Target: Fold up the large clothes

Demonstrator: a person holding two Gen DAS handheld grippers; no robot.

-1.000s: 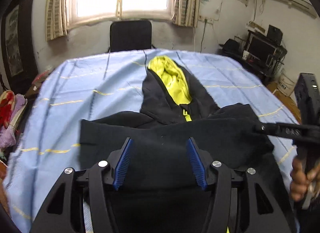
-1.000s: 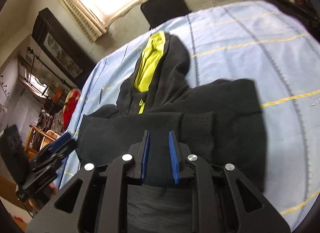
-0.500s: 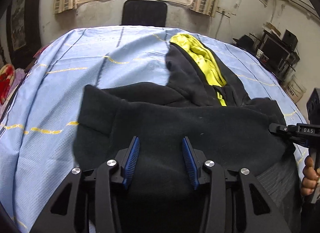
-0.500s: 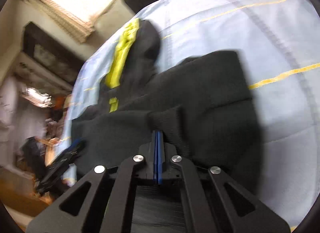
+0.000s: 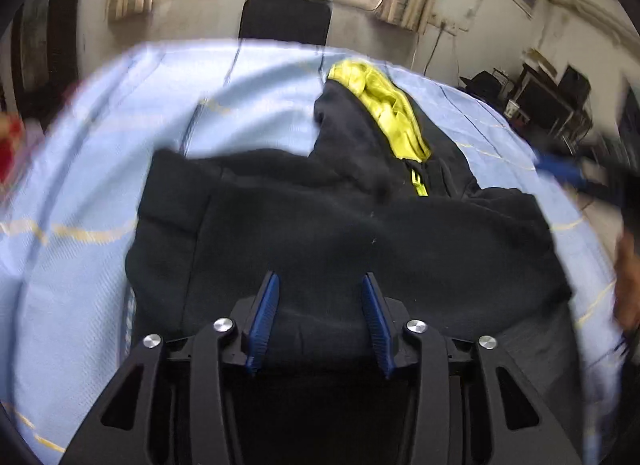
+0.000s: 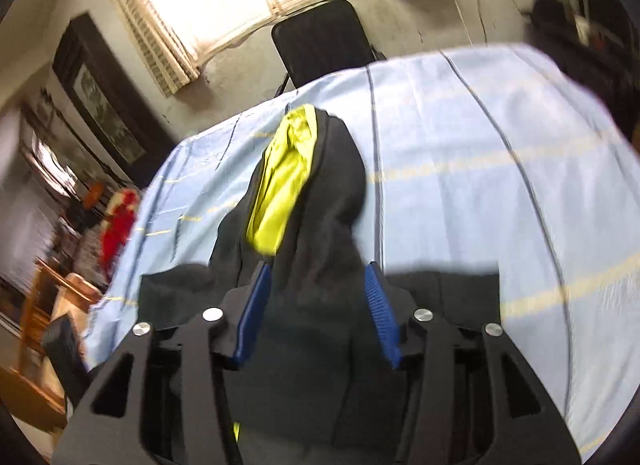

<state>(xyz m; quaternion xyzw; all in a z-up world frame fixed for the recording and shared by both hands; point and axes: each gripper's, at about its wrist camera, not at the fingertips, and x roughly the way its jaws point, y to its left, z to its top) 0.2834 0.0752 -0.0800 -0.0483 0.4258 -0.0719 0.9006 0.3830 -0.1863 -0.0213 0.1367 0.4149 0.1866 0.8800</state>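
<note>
Since a second ago the right claw (image 6: 316, 301) has let go of the sleeve cuff and lifted, jaws opening and empty — like the left claw (image 5: 318, 315), also opening, over the black hoodie (image 5: 320, 225) on the blue-sheeted worktop (image 5: 100, 185), hood at twelve o'clock — so, sleeve fold done, next probably regrip the hem.

A black hooded jacket (image 5: 340, 233) with a bright yellow-green hood lining (image 5: 384, 109) and a matching yellow-green zip (image 5: 418, 185) covers the near half of the tabletop. Beneath it lies a pale blue cloth (image 5: 100, 169), crossed by thin dark blue lines and faint yellow stripes. My fingers (image 5: 262, 321) are black with ribbed royal-blue pads, on the left gripper and on the right (image 6: 378, 313) alike. At the far end stands a black chair (image 6: 320, 41); something red (image 6: 118, 221) shows far left.
</note>
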